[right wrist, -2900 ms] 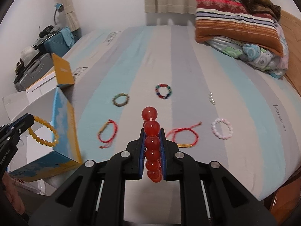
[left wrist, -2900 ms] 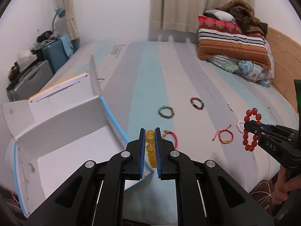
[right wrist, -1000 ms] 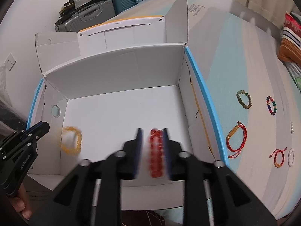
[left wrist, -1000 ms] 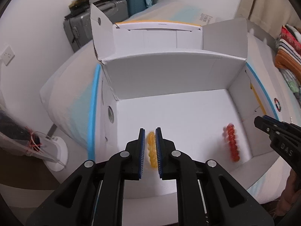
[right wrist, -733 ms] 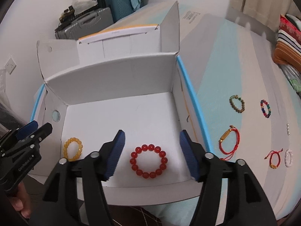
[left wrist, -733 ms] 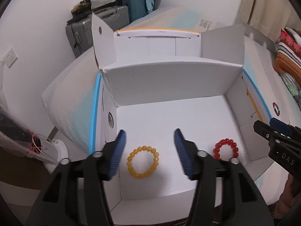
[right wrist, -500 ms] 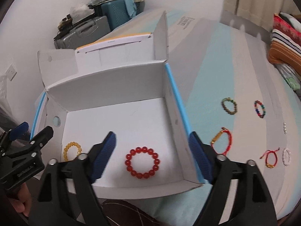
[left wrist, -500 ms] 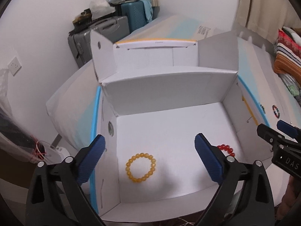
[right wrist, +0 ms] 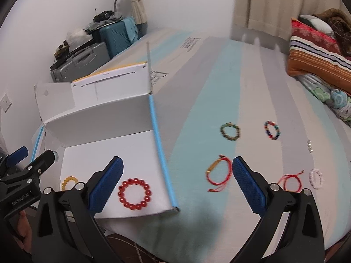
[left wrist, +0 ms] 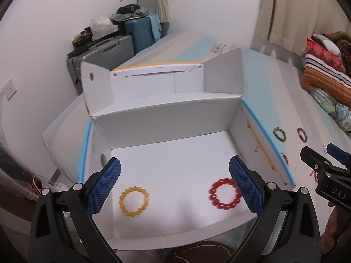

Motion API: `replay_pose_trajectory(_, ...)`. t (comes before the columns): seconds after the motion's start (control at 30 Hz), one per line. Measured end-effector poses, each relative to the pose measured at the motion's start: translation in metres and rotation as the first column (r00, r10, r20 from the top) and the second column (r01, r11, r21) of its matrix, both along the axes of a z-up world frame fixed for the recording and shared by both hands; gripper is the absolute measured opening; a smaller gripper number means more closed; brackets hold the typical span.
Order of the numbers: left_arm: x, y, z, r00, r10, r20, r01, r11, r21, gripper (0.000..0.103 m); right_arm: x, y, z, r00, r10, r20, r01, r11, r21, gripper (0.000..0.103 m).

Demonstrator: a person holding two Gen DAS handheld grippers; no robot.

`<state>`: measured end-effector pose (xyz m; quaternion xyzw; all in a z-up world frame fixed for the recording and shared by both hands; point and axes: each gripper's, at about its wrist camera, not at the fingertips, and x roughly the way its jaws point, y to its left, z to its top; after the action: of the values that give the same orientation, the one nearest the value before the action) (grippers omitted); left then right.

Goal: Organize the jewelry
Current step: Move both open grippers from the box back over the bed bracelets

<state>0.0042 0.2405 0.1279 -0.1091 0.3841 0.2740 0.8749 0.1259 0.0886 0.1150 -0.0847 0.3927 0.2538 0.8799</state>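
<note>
An open white box (left wrist: pixel 171 120) stands at the bed's left edge. On its floor lie a yellow bead bracelet (left wrist: pixel 121 200) and a red bead bracelet (left wrist: pixel 212 195), both loose. My left gripper (left wrist: pixel 174 160) hangs open above them with nothing between its pads. My right gripper (right wrist: pixel 177 160) is over the box's blue edge, its jaws opening and empty, with the red bead bracelet (right wrist: pixel 120 194) below its left finger. On the bed lie a green-brown bracelet (right wrist: pixel 222 131), a multicolour one (right wrist: pixel 266 129), a red cord with a gold tube (right wrist: pixel 214 166), another red cord (right wrist: pixel 285 178) and a white bracelet (right wrist: pixel 311 176).
Small pearl beads (right wrist: pixel 309 146) lie near the bed's right side. Folded blankets and pillows (right wrist: pixel 318 59) are piled at the far right. Suitcases (left wrist: pixel 105 52) stand against the wall behind the box. The box's flaps (left wrist: pixel 223 72) stand up at its back.
Both grippers opened and let the yellow and red bracelets fall onto the box floor. Both have since pulled back and up, and the right view has swung toward the bed.
</note>
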Motion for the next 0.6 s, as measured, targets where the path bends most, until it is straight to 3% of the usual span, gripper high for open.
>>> replay_pose_trajectory(0.6, 0.055, -0.121, 0.003, 0.979, -0.201, 0.042, 0.201, 0.98, 0.012, 0.097, 0.031, -0.154, -0.002, 0.981, -0.195, 0.004, 0.195, 0.981, 0.0, 0.096)
